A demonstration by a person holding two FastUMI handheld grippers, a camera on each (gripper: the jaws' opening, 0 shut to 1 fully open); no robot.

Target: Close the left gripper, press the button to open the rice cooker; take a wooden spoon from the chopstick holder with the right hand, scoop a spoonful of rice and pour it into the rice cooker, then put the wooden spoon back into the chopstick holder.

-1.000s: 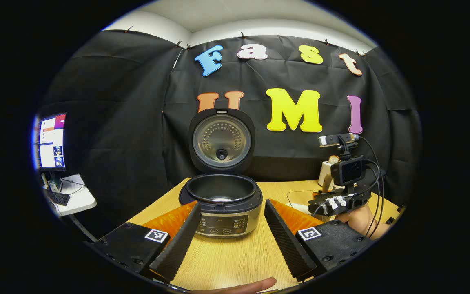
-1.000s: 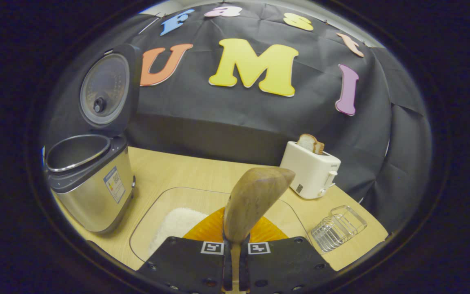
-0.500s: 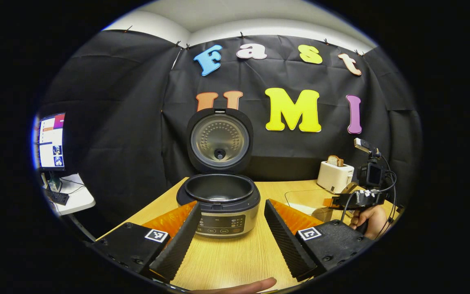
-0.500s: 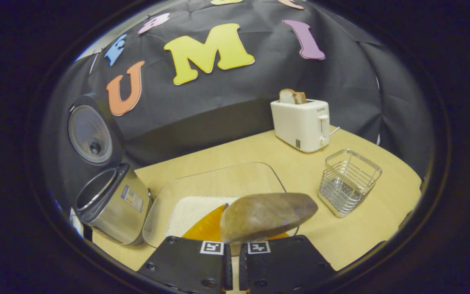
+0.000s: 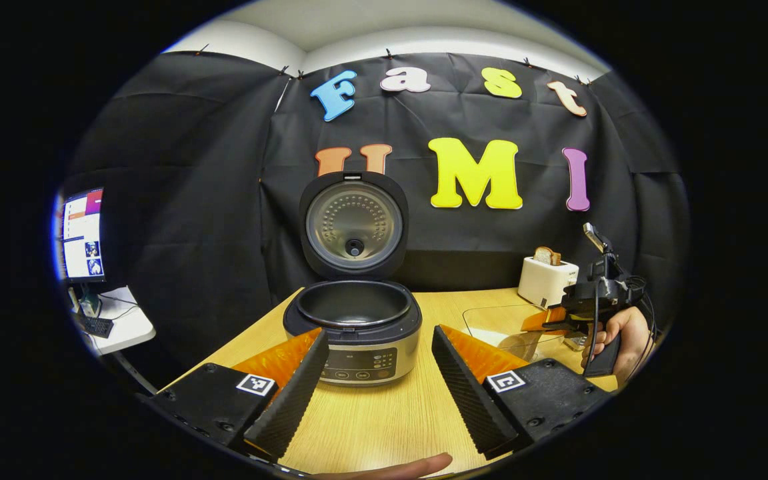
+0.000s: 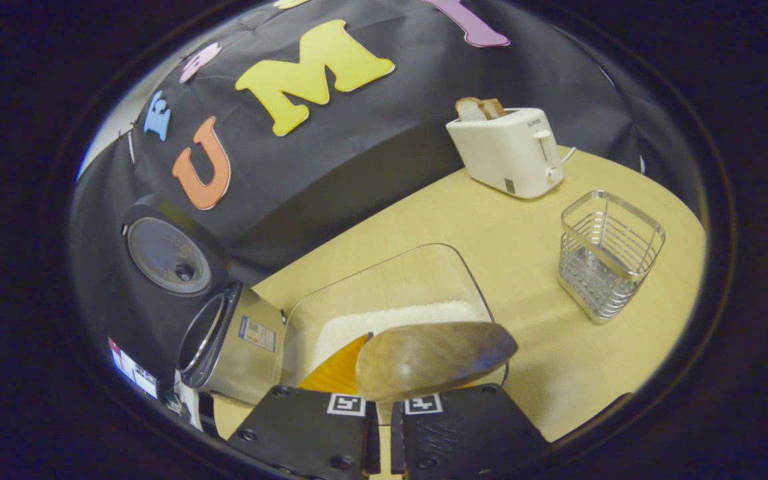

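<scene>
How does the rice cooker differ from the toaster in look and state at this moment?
The rice cooker is round with a metal body and dark top; the toaster is a white box. The rice cooker stands with its lid raised and its pot looks empty; the toaster holds slices of bread in its top. In the left gripper view the rice cooker looks larger and nearer than the toaster. Both stand upright on the wooden table.
</scene>
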